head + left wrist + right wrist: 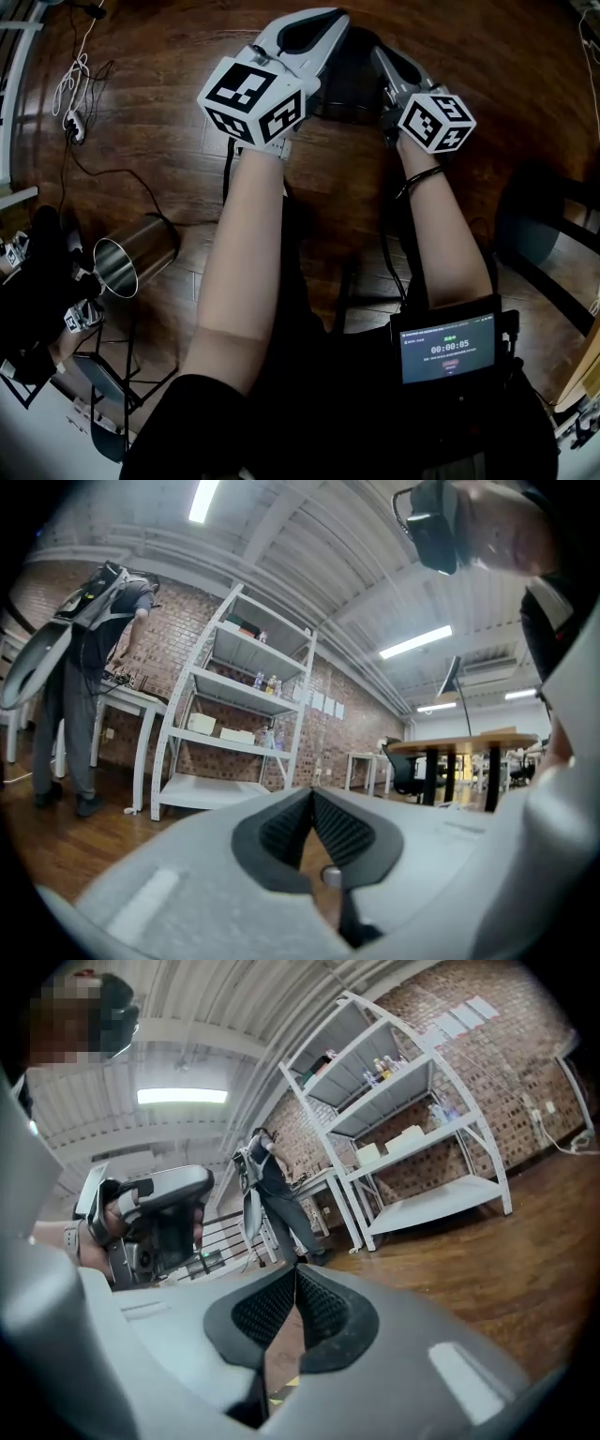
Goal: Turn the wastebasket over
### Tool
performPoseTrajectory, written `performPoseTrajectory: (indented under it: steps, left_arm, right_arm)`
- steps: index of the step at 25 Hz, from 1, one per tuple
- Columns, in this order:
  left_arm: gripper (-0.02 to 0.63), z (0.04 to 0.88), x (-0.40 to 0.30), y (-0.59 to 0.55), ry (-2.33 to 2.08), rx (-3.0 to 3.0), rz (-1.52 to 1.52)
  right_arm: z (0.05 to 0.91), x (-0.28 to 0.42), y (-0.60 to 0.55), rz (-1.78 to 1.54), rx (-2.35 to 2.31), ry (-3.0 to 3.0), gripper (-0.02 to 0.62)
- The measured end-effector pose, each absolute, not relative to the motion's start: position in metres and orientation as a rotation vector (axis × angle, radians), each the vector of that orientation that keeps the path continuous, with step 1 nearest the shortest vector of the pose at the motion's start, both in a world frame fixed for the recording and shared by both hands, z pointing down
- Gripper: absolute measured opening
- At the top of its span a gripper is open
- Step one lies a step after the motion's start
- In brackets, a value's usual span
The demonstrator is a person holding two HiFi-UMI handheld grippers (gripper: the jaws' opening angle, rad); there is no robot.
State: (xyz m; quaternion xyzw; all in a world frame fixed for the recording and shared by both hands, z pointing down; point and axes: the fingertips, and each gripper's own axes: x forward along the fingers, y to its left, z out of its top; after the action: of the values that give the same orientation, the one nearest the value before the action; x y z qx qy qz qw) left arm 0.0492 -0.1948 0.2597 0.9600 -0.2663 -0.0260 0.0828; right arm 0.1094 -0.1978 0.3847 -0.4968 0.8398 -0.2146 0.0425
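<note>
Steel wastebasket [141, 255] on its side on the wood floor [169, 56], off to the person's left, well apart from the 2 claws. Left gripper [312, 794] and right gripper [294, 1269] clenched on nothing, held level out front, probably because no reach toward it begun yet.

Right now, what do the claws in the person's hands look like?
The left claw and right claw are smooth light-grey shells with black ribbed pads. Each carries a white cube with black square markers. A thin black band circles the right wrist.
</note>
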Motion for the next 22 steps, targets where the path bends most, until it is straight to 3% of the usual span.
performPoseTrajectory:
  steps: [9, 22]
  left_arm:
    - [0.000, 0.252, 0.055, -0.201, -0.792, 2.867, -0.099]
    - [0.000, 0.248, 0.055, -0.200, -0.770, 2.848, -0.141]
  right_arm:
    - [0.457, 0.126, -0.194, -1.014, -1.389, 2.059, 0.011]
    - [0.568, 0.139, -0.135, -1.202, -1.258, 1.348, 0.039]
